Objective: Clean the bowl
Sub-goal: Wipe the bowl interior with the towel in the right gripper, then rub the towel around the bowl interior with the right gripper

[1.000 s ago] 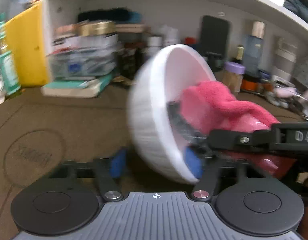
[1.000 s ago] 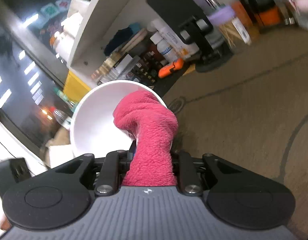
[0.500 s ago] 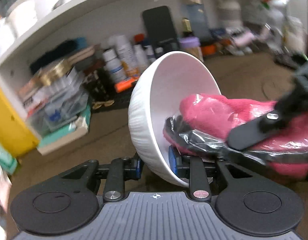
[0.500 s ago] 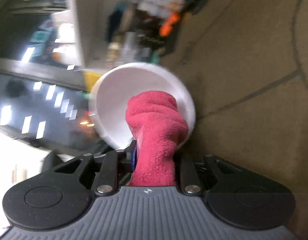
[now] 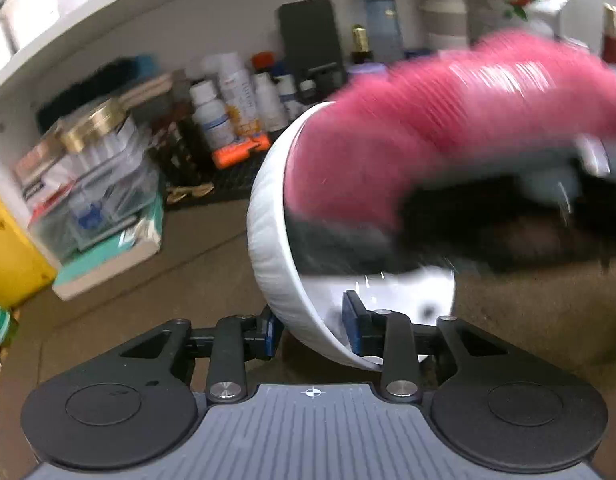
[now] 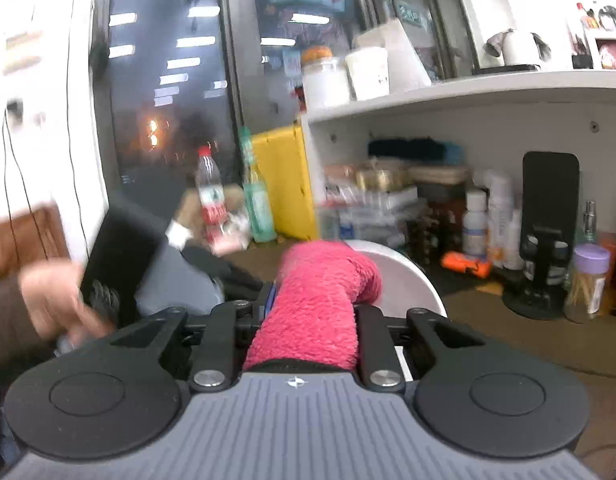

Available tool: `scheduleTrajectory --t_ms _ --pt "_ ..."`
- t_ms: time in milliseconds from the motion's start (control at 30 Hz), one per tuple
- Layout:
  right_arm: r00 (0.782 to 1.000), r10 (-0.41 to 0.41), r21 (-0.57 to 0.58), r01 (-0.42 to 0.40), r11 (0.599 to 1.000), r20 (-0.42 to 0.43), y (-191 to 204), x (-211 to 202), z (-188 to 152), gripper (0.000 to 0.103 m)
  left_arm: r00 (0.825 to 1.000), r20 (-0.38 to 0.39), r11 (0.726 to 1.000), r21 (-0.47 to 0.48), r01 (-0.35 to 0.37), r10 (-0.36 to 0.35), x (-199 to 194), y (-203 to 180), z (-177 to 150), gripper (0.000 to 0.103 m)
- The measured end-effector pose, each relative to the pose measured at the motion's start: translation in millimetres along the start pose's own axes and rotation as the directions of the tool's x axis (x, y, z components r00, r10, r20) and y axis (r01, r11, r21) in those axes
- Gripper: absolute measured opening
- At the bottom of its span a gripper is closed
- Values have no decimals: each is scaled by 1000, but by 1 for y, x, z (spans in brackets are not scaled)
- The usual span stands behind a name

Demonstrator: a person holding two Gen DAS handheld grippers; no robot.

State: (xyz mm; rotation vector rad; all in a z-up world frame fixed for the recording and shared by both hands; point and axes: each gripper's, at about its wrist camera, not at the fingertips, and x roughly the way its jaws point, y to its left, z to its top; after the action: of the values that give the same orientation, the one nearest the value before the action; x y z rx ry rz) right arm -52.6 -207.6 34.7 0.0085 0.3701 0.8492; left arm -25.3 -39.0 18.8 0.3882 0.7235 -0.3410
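1. Our left gripper pinches the white bowl by its rim, one blue pad outside the wall, one inside.
2. Our right gripper is clamped on the pink cloth, whose roll runs forward along the fingers.
3. We see the bowl lifted off the brown table, tipped on edge, its mouth facing right.
4. We see the cloth's blurred end reaching into that mouth from the right.

Black tool with blue pads, grey ribbed housing, 2 silver screws.
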Motion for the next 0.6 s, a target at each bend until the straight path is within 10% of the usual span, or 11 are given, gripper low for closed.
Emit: scheduleTrajectory --t_ms 200,400,600 --pt "995 -53 379 79 922 -79 -62 11 -28 22 999 42 960 -279 -14 27 3 -1 -10 84" --pt "996 -33 461 67 885 -82 -71 18 -33 22 991 39 883 -460 -94 126 15 -15 -9 86" --pt "998 -37 491 7 871 51 -78 -12 -36 22 989 62 888 -451 -91 133 20 -19 -2 43"
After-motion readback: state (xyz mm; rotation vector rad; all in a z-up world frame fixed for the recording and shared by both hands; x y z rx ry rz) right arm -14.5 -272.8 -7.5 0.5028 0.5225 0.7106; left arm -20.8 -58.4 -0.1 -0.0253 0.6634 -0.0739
